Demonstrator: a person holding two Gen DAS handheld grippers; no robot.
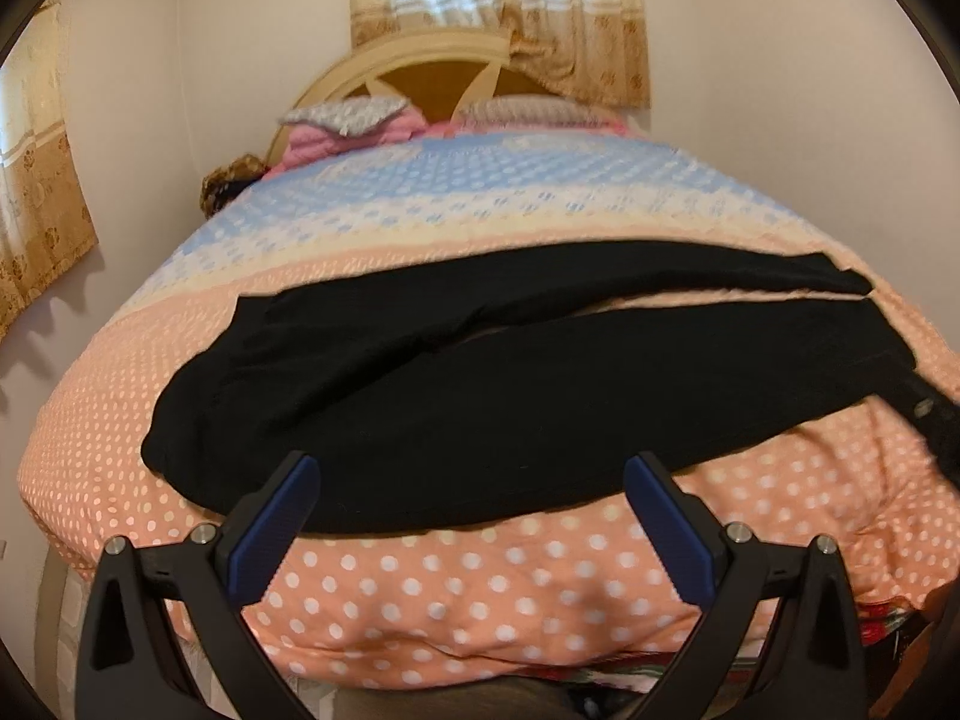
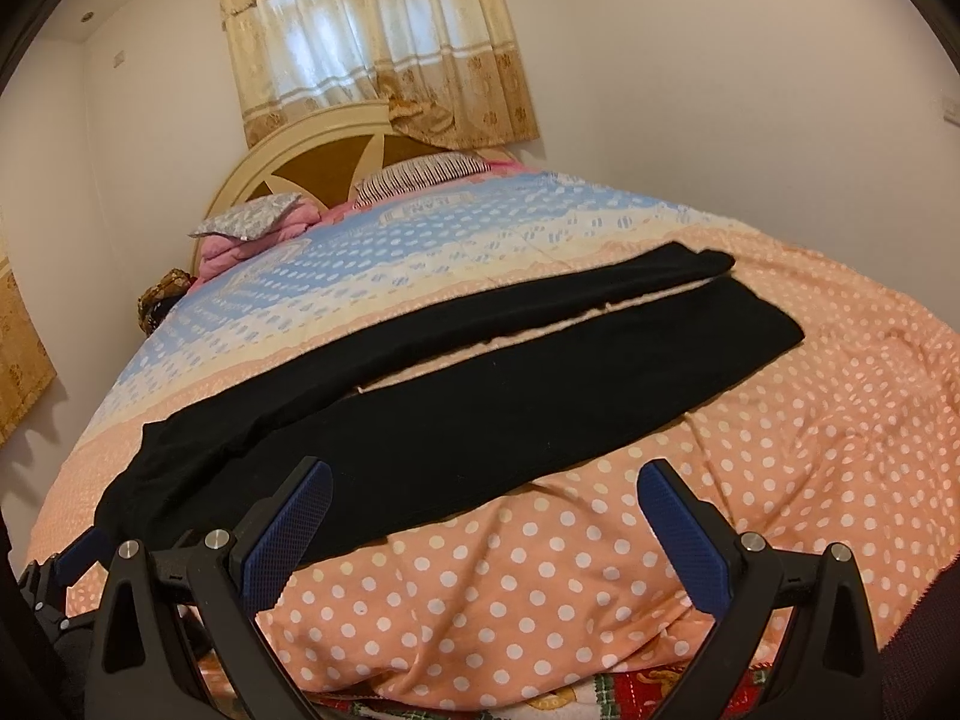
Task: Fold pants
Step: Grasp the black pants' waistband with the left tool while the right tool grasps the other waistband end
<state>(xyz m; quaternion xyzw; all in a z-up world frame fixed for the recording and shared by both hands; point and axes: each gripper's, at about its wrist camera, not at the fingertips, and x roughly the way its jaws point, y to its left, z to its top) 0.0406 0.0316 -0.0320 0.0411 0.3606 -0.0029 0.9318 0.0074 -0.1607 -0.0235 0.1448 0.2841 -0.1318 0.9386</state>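
Black pants point(image 1: 480, 396) lay flat across the near end of a polka-dot bedspread point(image 1: 480, 594), waistband toward the left edge, both legs running to the right, a thin gap between them. The left gripper point(image 1: 471, 516) and right gripper point(image 2: 486, 522) hovered at the near edge, jaws spread and empty. A clean first fold likely meant pinching the near leg's edge at two points and laying it squarely over the far leg.

Pants point(image 1: 456, 396) flat on bed point(image 1: 480, 588)
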